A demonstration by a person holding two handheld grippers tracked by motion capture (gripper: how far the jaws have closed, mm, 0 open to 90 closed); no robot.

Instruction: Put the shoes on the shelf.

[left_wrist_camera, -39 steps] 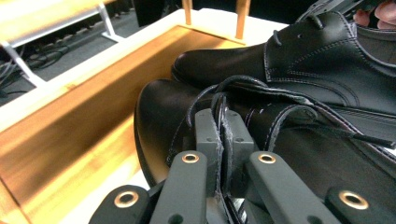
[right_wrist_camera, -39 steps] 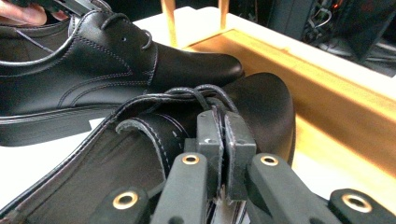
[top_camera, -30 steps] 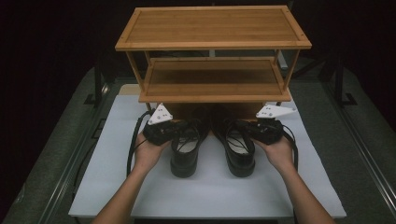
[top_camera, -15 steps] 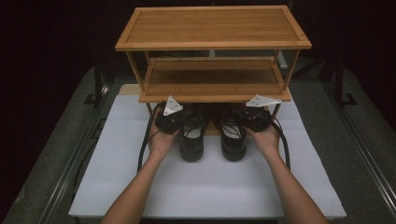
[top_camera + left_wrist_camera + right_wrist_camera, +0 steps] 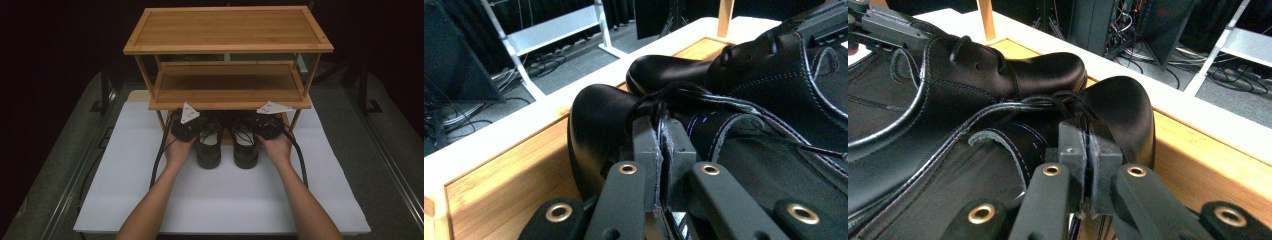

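Note:
Two black leather lace-up shoes stand side by side, toes pointing under the lower shelf of a bamboo rack. My left gripper is shut on the outer collar edge of the left shoe; in the left gripper view its pads pinch the leather rim, with that shoe's toe ahead. My right gripper is shut on the right shoe in the same way, its pads clamping the collar behind the toe. Each gripper view also has the other shoe alongside.
The rack's bottom bamboo board lies under the toes, with slim uprights at its corners. The rack stands on a white mat. Cables trail from both grippers. Dark stands and wiring sit beyond the table.
Both hands have pushed forward and slightly down with the shoes. The pair has come closer together, and the toes now lie beneath the rack's lower shelf.

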